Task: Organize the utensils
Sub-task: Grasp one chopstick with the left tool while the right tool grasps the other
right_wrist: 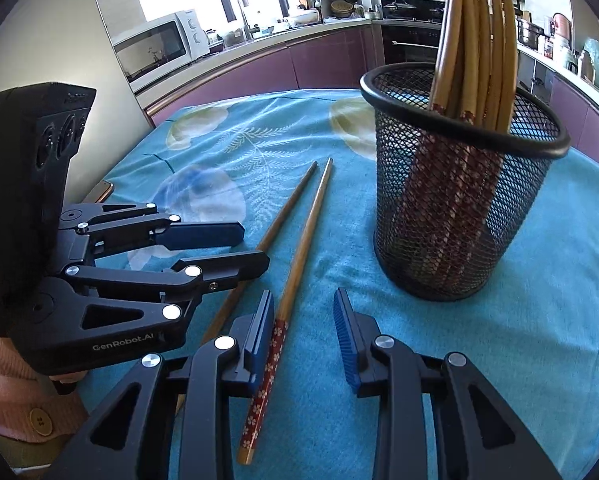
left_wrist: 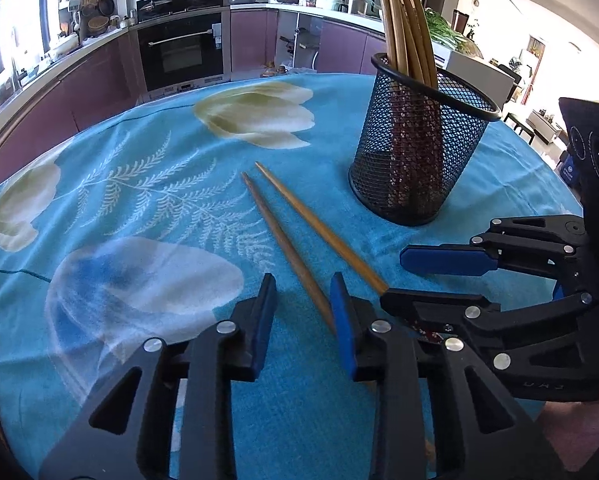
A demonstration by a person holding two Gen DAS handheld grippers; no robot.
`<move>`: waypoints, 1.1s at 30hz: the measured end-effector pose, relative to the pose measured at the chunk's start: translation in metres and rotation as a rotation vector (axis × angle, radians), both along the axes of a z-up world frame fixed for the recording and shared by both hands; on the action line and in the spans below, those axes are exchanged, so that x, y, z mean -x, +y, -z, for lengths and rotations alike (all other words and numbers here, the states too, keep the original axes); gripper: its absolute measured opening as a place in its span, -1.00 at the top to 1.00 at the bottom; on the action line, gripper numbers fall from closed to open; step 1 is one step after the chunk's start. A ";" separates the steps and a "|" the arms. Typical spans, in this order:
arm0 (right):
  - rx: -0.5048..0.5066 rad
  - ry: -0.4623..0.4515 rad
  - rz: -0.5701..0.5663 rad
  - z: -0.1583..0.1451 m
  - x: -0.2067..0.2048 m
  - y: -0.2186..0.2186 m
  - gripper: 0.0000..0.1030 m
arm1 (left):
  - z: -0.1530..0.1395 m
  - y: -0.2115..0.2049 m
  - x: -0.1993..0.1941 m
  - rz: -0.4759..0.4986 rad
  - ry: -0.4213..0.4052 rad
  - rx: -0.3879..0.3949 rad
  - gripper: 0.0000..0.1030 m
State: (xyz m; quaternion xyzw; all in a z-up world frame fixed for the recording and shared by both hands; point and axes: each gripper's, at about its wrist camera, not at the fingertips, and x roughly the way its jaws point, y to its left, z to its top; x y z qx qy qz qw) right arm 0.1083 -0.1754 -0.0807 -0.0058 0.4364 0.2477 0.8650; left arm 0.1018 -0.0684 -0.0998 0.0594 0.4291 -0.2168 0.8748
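Two chopsticks lie loose on the blue flowered tablecloth (left_wrist: 147,208), side by side and nearly parallel, tips pointing away from the person. The browner chopstick (left_wrist: 283,240) runs back between the fingers of the left tongs (left_wrist: 303,316), close against one blue pad. The jaws stand apart with a clear gap and are not pinching it. The paler chopstick (right_wrist: 303,240), which has a red flower-patterned handle, lies just beside the left-hand pad of the right tongs (right_wrist: 303,320). These too are open, with bare cloth across the rest of the gap.

The two tools sit near each other, their fingers angled inward, and each covers part of a chopstick in the other's view. A black mesh cup (left_wrist: 419,152) stands upright near the loose pair but apart from them, on the right-hand side, with a bundle of chopsticks standing handle-down inside it. A pink knitted sleeve (right_wrist: 19,400) shows behind the left tongs. Beyond the table are purple cabinets (left_wrist: 99,80), a built-in oven (left_wrist: 179,52) and a white microwave (right_wrist: 159,44).
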 end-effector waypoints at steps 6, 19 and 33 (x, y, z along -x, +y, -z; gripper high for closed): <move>0.022 -0.008 0.001 0.000 -0.010 0.007 0.49 | 0.001 0.004 -0.005 -0.007 0.020 0.018 0.61; 0.004 0.004 0.028 0.001 -0.018 0.009 0.84 | 0.002 0.006 -0.015 -0.057 0.031 0.041 0.73; -0.034 0.000 -0.013 -0.006 -0.005 0.008 0.89 | -0.003 0.010 0.000 -0.073 0.015 0.039 0.93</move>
